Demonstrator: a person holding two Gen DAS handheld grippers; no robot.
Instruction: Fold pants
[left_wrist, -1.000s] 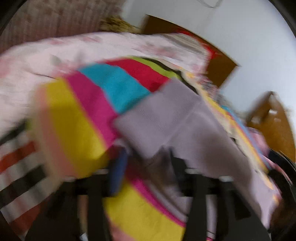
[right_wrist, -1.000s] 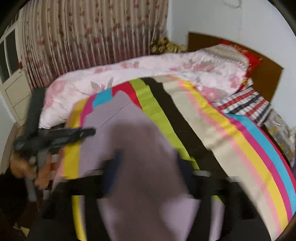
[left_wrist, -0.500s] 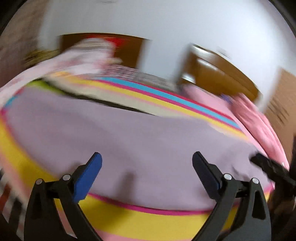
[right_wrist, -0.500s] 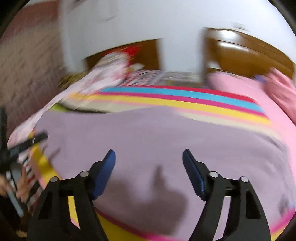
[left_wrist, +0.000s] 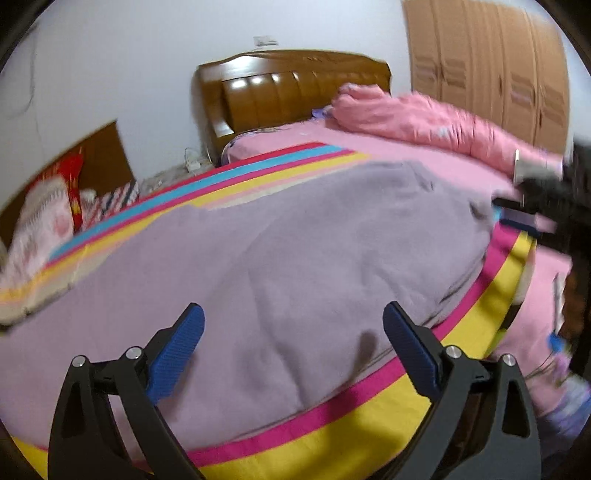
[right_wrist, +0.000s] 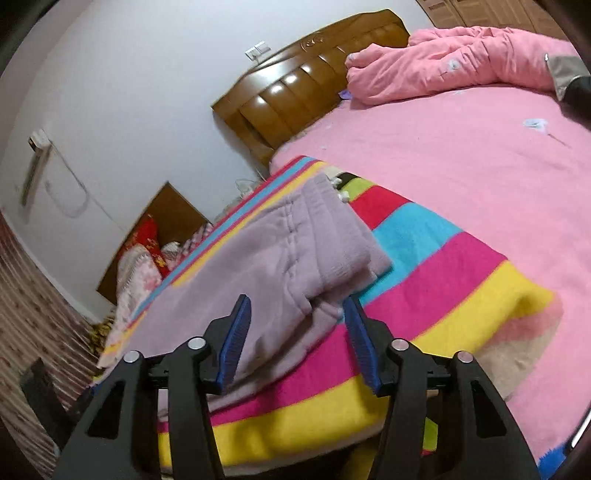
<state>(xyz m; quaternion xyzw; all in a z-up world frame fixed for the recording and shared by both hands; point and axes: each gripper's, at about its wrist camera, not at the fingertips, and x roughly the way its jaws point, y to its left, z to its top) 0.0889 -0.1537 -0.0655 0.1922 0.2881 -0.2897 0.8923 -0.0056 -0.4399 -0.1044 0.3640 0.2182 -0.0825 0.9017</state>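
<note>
Left tongs (left_wrist: 291, 347) wide, nothing between the blue pads, jaws easing slightly closed; they hover over the near edge of the pants (left_wrist: 295, 258). A second ago this view had a bunched, lifted lilac flap over the striped blanket (left_wrist: 332, 435); now the pants lie spread flat on that blanket, near hem just short of its pink and yellow stripes. Reads as: cloth dropped and smoothed out, hands swung round to a new side, one fold or lay-out step likely done, next grasp starting.

Right of the pants in the left view, the right tongs (left_wrist: 524, 218) show as a dark blur at the far end of the pants, pads hard to read there.

Right wrist view: right tongs (right_wrist: 295, 332) about half open and closing, straddling a raised fold near the waistband end of the pants (right_wrist: 295, 251). Pads look just off the cloth, so not gripping yet. Half a second ago these tongs were wider over flat fabric; now narrowed onto a corner.

Pose: both tongs pitched down toward the bed, left roughly level across the pants, right view tilted, so that wrist looks rolled. Pink quilt (right_wrist: 461, 55) bunched well beyond the pants, by the wooden headboard (right_wrist: 306, 92).

Judgement: early-to-mid task, right corner pinch imminent, left has no target yet.
</note>
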